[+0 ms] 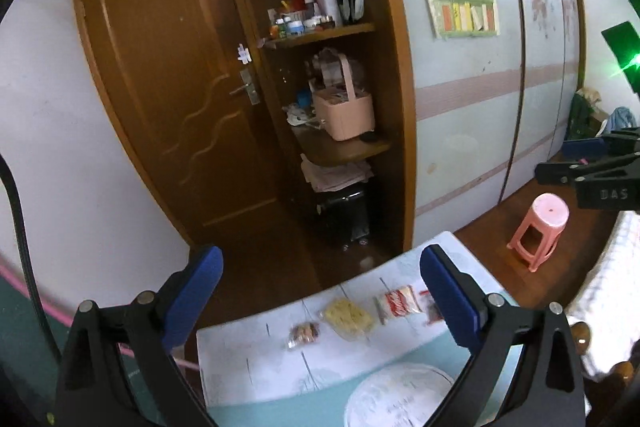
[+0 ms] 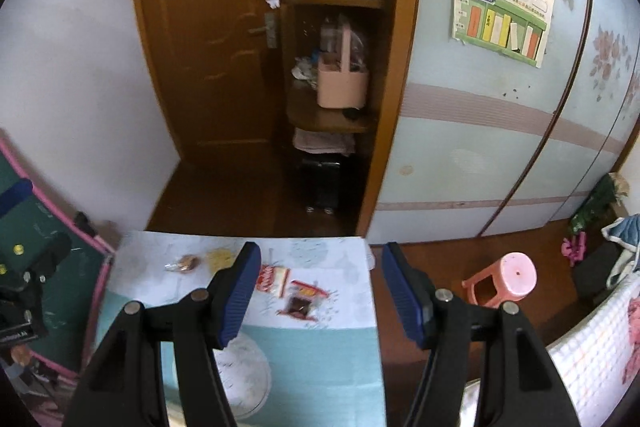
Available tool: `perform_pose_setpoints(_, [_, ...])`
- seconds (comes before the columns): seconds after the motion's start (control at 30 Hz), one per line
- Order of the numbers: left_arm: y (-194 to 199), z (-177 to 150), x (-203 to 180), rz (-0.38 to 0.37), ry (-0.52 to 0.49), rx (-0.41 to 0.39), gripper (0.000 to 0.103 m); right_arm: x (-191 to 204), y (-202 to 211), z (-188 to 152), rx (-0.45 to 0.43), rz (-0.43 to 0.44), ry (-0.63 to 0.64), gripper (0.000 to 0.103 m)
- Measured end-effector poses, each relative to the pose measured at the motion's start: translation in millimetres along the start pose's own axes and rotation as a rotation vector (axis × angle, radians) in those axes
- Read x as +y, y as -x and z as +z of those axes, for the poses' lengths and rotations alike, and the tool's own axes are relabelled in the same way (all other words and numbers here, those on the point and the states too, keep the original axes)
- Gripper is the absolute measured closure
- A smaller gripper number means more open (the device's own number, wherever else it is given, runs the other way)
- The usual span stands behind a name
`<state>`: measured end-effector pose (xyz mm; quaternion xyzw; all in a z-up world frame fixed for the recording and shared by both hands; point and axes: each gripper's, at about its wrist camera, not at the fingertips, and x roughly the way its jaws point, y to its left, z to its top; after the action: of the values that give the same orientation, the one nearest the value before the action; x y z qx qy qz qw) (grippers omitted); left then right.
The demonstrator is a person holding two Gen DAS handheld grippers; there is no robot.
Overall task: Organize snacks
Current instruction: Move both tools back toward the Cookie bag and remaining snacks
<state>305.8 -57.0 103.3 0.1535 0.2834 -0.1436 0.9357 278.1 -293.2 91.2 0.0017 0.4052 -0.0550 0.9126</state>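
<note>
Several snack packets lie in a row on the far part of a table with a pale blue and teal cloth (image 1: 280,367): a small brown cookie packet (image 1: 303,334), a yellow chips bag (image 1: 349,315), a red and white packet (image 1: 398,302) and a dark red packet (image 2: 301,301). A white round plate (image 1: 396,395) sits nearer on the cloth. My left gripper (image 1: 322,291) is open and empty, held above the table. My right gripper (image 2: 316,291) is open and empty above the table's right side; it also shows in the left wrist view (image 1: 592,167).
Beyond the table stand a brown door (image 1: 168,99) and an open wooden shelf unit with a pink basket (image 1: 346,113). A pink plastic stool (image 1: 540,231) stands on the floor at the right. A sliding wardrobe with a poster (image 2: 500,3) fills the right wall.
</note>
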Motion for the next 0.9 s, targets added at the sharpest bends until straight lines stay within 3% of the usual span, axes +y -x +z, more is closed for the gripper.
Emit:
perform_pose_setpoints(0.2, [-115, -27, -12, -0.007, -0.047, 0.166, 0.004, -13, -95, -1, 0.141, -0.015, -0.049, 0.040])
perform_pose_setpoints(0.4, [-204, -69, -35, -0.034, 0.042, 0.276, 0.004, -6, -190, -37, 0.304, -0.001, -0.083, 0.040])
perform_pose_setpoints(0.67, [-273, -120, -65, 0.023, -0.003, 0.375, 0.004, 13, -276, -95, 0.473, 0.059, -0.095, 0.040])
perform_pose_setpoints(0.9, [-307, -151, -59, 0.061, 0.026, 0.445, 0.004, 27, -311, -128, 0.552, 0.093, -0.080, 0.040])
